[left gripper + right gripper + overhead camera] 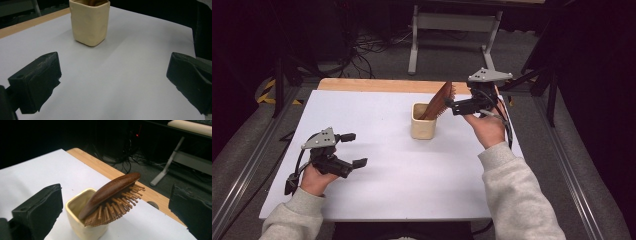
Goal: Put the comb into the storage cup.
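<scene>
The brush (112, 195) is dark brown wood with a smooth, rounded oval back and rows of pale wooden pins on its underside. It stands handle-down in the cup (77, 225), leaning against the rim so that its head sticks out tilted, pins facing down and away from the cup's mouth. The cup is a cream, square-sided pot with softly rounded corners, standing upright on the white table (387, 175), a little toward the far edge where a strip of bare wood shows. In the high view the brush (439, 100) slants up to the right out of the cup (423, 122). The right gripper (452, 106) hangs just beside the brush head, its jaws spread wide and empty; in its own view the two black jaws stand either side of the brush without touching it. The left gripper (354, 149) sits low over the near left of the table, well apart from the cup, jaws also wide and holding nothing.
</scene>
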Tool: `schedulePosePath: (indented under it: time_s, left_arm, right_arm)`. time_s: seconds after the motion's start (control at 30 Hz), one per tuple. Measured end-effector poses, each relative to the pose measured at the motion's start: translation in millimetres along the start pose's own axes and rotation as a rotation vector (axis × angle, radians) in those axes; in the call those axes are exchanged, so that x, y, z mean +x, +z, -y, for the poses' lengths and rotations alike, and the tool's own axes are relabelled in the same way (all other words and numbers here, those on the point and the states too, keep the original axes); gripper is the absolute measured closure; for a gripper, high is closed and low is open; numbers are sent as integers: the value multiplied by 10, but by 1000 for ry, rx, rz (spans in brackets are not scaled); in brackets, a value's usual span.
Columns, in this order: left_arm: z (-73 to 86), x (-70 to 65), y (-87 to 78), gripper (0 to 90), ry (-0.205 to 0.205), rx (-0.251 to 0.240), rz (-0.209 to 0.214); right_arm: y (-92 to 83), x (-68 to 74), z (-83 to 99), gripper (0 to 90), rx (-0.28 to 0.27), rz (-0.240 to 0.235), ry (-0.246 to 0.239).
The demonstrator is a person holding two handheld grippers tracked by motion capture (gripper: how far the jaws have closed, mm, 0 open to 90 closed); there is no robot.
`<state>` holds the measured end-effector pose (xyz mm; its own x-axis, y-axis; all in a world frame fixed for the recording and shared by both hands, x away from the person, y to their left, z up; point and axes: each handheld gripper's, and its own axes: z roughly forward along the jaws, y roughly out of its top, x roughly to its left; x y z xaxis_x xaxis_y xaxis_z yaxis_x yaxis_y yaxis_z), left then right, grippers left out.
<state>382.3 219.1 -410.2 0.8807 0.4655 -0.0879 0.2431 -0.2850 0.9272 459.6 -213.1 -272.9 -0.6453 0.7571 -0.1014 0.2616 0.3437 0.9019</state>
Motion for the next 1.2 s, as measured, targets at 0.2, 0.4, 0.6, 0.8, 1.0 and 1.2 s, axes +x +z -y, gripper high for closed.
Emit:
schedulePosePath:
  time_s: [0.2, 0.4, 0.6, 0.8, 1.0, 1.2]
  left_arm:
    - [22, 1, -80, 6, -2, -5, -19]
    - [60, -3, -116, 6, -8, -5, -25]
    - [110, -30, -145, 6, -8, 5, -34]
    - [146, -44, -178, 6, -2, -9, -47]
    - [182, -49, -192, 6, -10, -20, -48]
    - [246, -47, -214, 6, -20, -23, -54]
  right_arm:
    - [-259, 61, 103, 1, -55, -33, -38]
    - [-469, 82, 241, 1, -105, -97, -42]
    - [-601, 127, 401, 1, -112, -117, -72]
    - [-690, 158, 612, 3, -120, -129, -75]
    - [-750, 209, 833, 3, -131, -150, -73]
    - [-794, 227, 1081, 3, -130, -142, -60]
